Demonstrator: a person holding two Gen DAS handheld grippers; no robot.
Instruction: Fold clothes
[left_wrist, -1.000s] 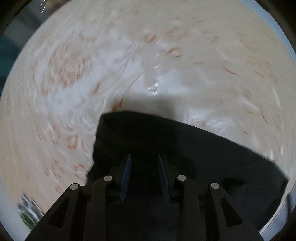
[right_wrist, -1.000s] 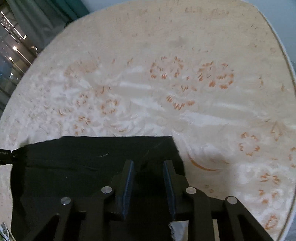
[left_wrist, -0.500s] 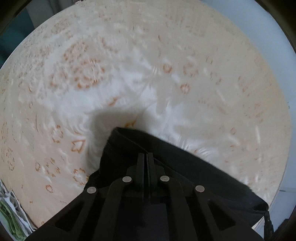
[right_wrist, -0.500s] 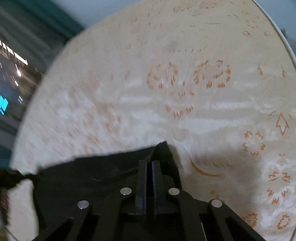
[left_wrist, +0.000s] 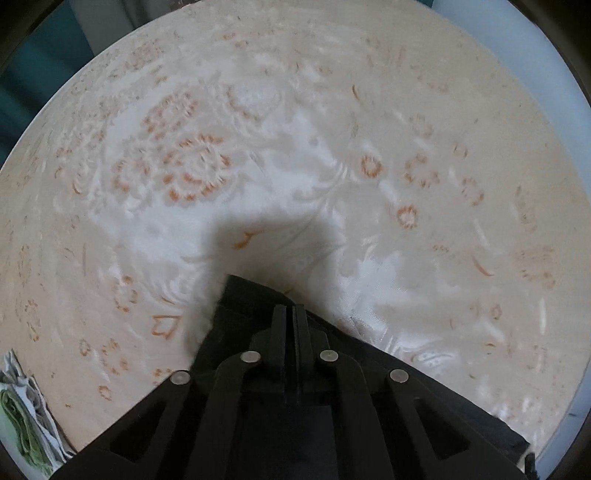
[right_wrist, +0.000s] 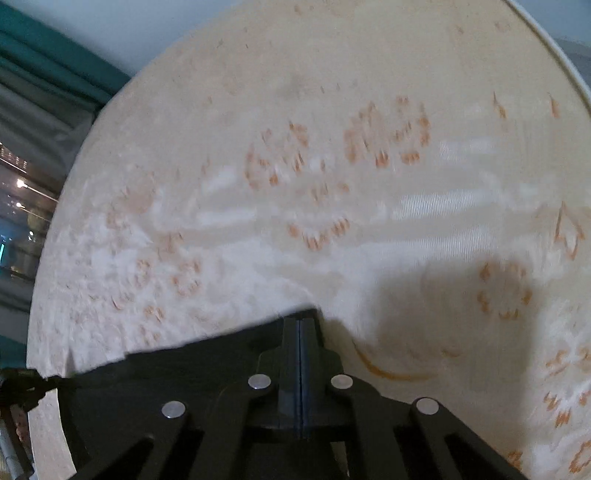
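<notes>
A black garment (left_wrist: 243, 306) (right_wrist: 177, 373) fills the lower part of both views, above a cream floral cloth (left_wrist: 295, 147) (right_wrist: 369, 203). The left gripper (left_wrist: 289, 314) and right gripper (right_wrist: 300, 326) each pinch a garment corner, jaws fully closed. Green folded fabric (left_wrist: 22, 417) sits at lower left of the left view.

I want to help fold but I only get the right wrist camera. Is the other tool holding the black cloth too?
Observer: Yes. The left tool is shut on a corner of the black cloth.
Operator: What's on that side that I can't see?
Observer: A crumpled green and white cloth lies at the left edge of the patterned cover.
Operator: Is my tool holding on too?
Observer: Your own view shows that: the right tool is shut on the black cloth's other corner.
</notes>
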